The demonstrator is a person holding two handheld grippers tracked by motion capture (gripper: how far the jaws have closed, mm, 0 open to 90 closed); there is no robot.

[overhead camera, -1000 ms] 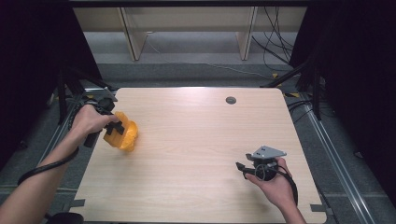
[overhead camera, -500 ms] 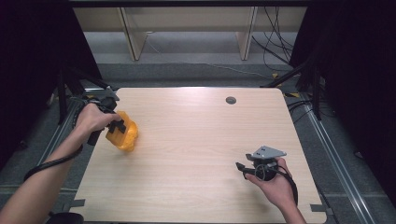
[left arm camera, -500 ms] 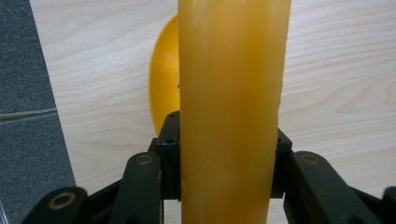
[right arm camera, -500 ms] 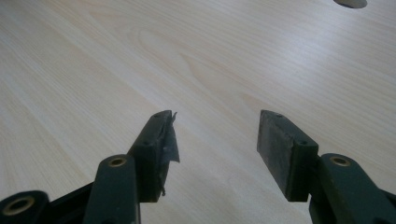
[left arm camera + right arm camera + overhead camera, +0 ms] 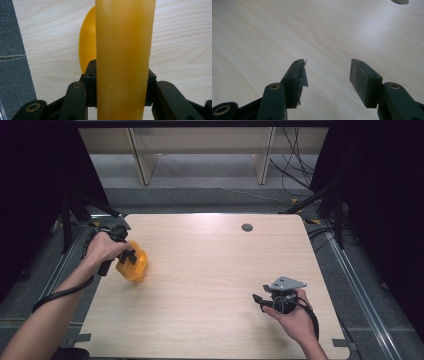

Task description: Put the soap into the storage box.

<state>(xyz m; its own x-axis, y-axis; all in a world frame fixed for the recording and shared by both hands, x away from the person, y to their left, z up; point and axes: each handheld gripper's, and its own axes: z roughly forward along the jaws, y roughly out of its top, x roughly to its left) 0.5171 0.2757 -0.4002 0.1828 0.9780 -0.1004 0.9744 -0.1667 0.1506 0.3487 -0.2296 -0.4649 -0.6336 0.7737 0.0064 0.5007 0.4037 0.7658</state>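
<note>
The left gripper [image 5: 131,256] was clamped on a yellow-orange plastic thing, prob. a cup or scoop [image 5: 133,265], at the table's [image 5: 210,270] left edge, about midway front to back. In the left gripper view both jaws pressed on either side of a thick amber band [image 5: 125,60], w/ a brighter yellow curved part showing behind it. I couldn't tell exactly what the thing was, or whether it rested on the wood or was lifted just clear of it.

The right gripper [image 5: 257,299] sat low over the table's front-right part, well apart from the yellow thing. Its jaws stood apart w/ nothing between them, just bare wood ahead in the right gripper view [image 5: 328,72]. A bit of torn black tape hung off the left pad. A small dark round hole [image 5: 247,227] lay near the far edge, right of centre.

My read: the grasp step was done; the thing looked secured and the carry was the step in hand. Next move prob. called for bringing it toward the table's middle, keeping the squeeze steady since the grip sat on a smooth rounded wall that could slip. The right side looked idle, ready to receive or steady the thing if needed.
</note>
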